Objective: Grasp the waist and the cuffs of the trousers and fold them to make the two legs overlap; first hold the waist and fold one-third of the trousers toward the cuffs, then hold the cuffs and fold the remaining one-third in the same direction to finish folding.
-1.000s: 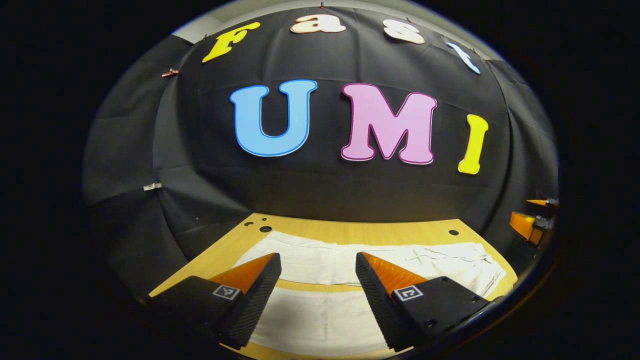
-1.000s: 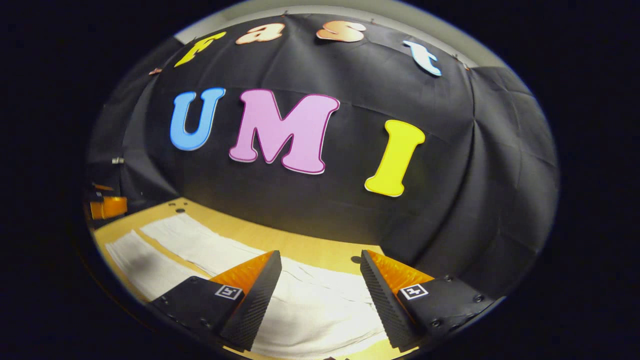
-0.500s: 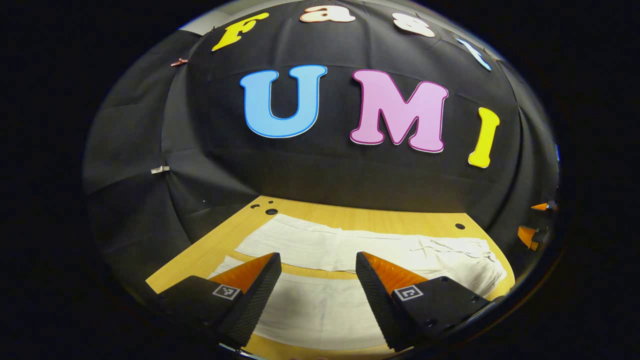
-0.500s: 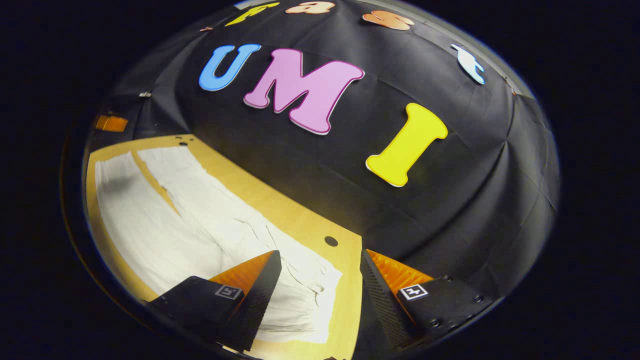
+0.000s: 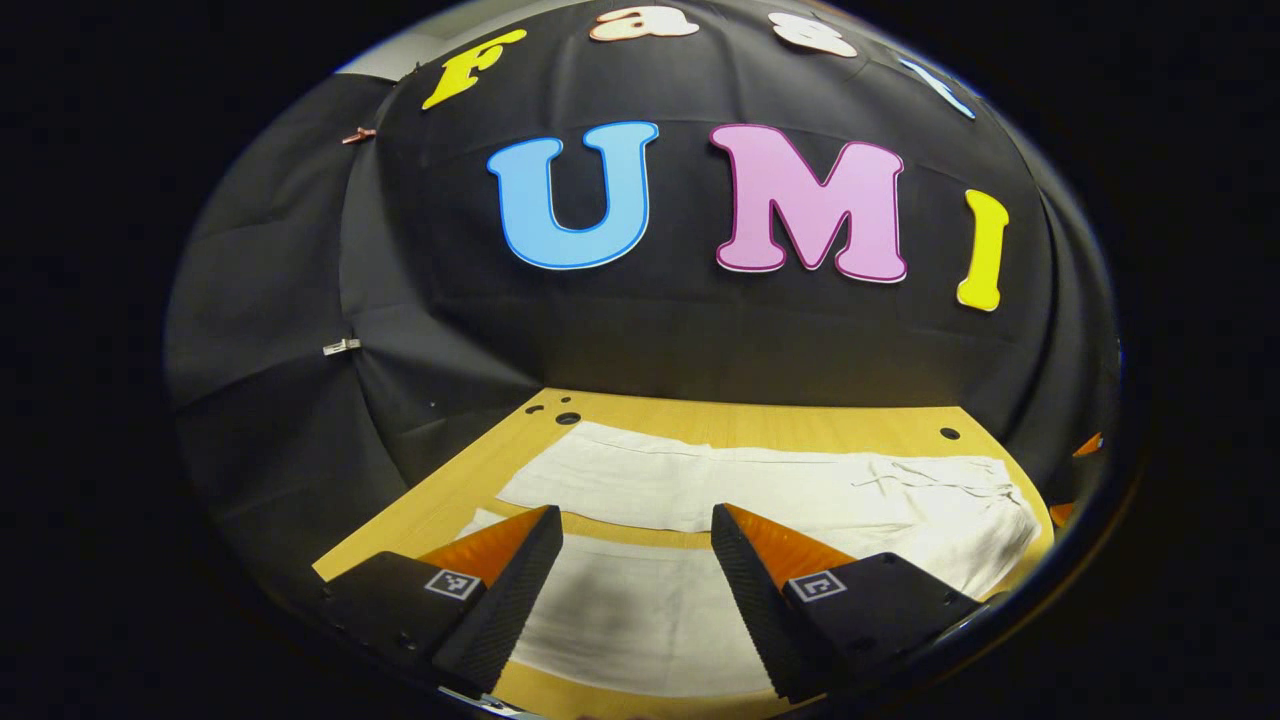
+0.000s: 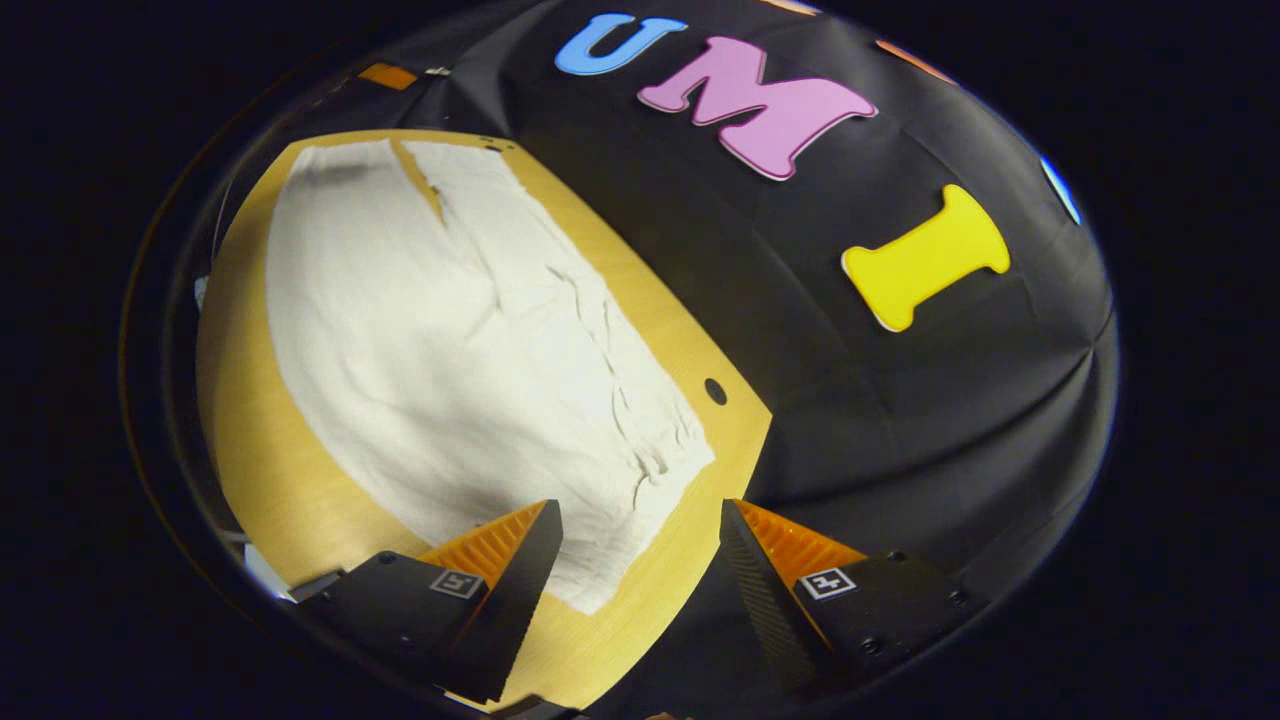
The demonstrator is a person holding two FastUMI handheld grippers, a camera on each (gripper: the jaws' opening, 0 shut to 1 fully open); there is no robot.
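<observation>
White trousers (image 5: 760, 490) lie flat on the wooden table (image 5: 740, 420), legs side by side with a narrow gap. In the left gripper view the cuffs (image 5: 520, 485) are at the left and the waist (image 5: 990, 500) at the right. My left gripper (image 5: 637, 520) hangs open above the near leg, close to its cuff, holding nothing. In the right gripper view the trousers (image 6: 430, 350) run from the waist (image 6: 660, 470) up to the cuffs (image 6: 340, 160). My right gripper (image 6: 640, 515) stands open over the waist's near corner and the table (image 6: 250, 440) edge, holding nothing.
The black cloth wall rises just behind the table's far edge. Small round holes (image 5: 948, 433) sit in the tabletop near its back corners, one (image 6: 714, 390) beside the waist. A sliver of the other gripper (image 5: 1085, 445) shows at the right edge.
The right gripper has swung and tilted so its view now looks down along the trousers from the waist end. The left gripper has shifted slightly. Both stayed open.
</observation>
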